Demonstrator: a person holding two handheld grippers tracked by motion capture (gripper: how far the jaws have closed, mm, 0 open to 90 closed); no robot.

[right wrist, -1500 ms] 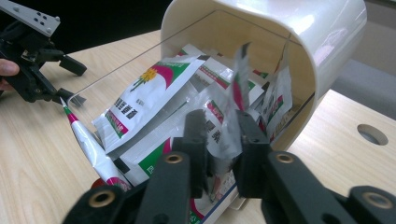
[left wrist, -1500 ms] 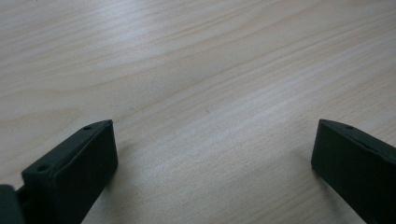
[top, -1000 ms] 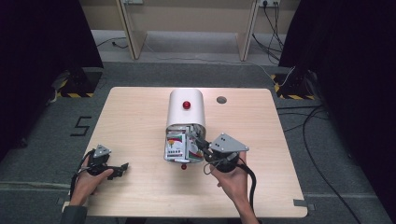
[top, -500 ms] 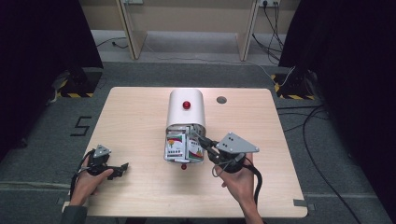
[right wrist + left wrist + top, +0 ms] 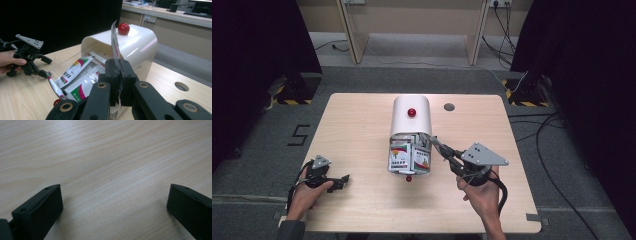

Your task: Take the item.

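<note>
A white arched container (image 5: 411,120) with a red knob (image 5: 411,112) on top stands mid-table, its clear front flap (image 5: 408,172) folded down. Several printed packets (image 5: 409,156) stand inside it. My right gripper (image 5: 435,142) is at the container's front right corner, shut on a thin packet (image 5: 114,42) that rises edge-on from its jaws beside the container (image 5: 140,47). More packets (image 5: 75,82) lie in the opening. My left gripper (image 5: 343,180) rests on the table at the front left, open with nothing between its jaws (image 5: 112,202); the right gripper view catches the left gripper (image 5: 44,67) too.
A round hole (image 5: 449,107) is set in the table (image 5: 362,125) behind the container's right side. Cables (image 5: 547,130) trail on the floor to the right. Wooden furniture legs (image 5: 352,35) stand beyond the far edge.
My right gripper has moved to the right and slightly up, drawing the packet away from the container's opening. The left hand and gripper have stayed put.
</note>
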